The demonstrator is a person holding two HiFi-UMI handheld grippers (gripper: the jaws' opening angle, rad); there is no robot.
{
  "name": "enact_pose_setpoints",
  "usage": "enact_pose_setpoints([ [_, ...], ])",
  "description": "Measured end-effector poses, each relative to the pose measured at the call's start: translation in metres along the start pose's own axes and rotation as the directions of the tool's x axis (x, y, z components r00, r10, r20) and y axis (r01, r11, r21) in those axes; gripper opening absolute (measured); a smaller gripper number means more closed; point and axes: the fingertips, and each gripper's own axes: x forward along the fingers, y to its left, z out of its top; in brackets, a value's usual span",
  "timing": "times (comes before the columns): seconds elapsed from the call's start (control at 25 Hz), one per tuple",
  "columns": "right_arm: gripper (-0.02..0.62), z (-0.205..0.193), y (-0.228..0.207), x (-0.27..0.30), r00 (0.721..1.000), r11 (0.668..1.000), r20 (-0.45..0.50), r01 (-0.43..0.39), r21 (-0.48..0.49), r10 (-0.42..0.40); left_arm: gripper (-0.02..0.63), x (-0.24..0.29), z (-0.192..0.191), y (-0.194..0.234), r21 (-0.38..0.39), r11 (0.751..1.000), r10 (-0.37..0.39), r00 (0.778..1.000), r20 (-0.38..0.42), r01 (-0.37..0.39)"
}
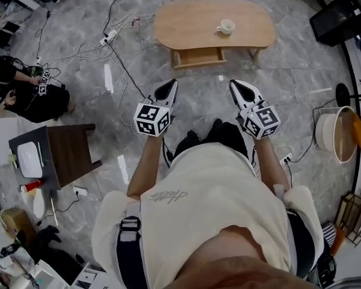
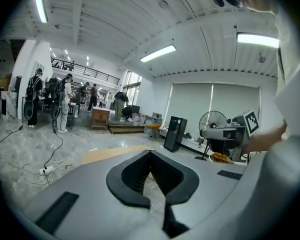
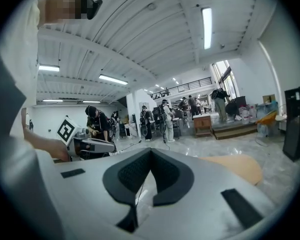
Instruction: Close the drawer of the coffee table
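Left gripper point(image 1: 170, 88) and right gripper point(image 1: 236, 88), tips pinched together and empty (nothing to carry), aim at the open drawer point(image 1: 198, 57) at twelve o'clock.

coffee table point(image 1: 213, 23): light wood, smooth matt tabletop
drawer point(image 1: 198, 57): same light wood, matt
cup point(image 1: 227, 26): white, glossy, looks ceramic
floor point(image 1: 289, 83): grey marble-look stone, polished, reflective
left claw point(image 1: 168, 86): grey plastic shell, smooth, matt; black pads point(image 2: 132, 174) ribbed, rubbery look
right claw point(image 1: 236, 86): same grey matt plastic; black ribbed pads point(image 3: 132, 173)
marker cube point(image 1: 151, 119): black-and-white print, flat, matt
side table point(image 1: 72, 149): dark wood, slight sheen
shirt point(image 1: 210, 209): cream cloth, soft, matt
cables point(image 1: 96, 50): white and black plastic sheath, smooth
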Motion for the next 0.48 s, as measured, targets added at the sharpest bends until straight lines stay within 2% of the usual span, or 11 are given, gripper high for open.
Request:
enact_pose_setpoints([
  [0.24,-0.006,-0.010,-0.027,0.025,1.000,0.999,-0.002,-0.014,0.041,0.014,0.006,0.031,0.000,0.013,0.011,1.000,0.003,1.000,-0.029,-0.002],
  [0.48,-0.006,0.000,-0.081,0.061,0.998,0.997,0.024,-0.056,0.054,0.054,0.006,0.084,0.031,0.019,0.058,0.998,0.014,0.999,-0.037,-0.012],
])
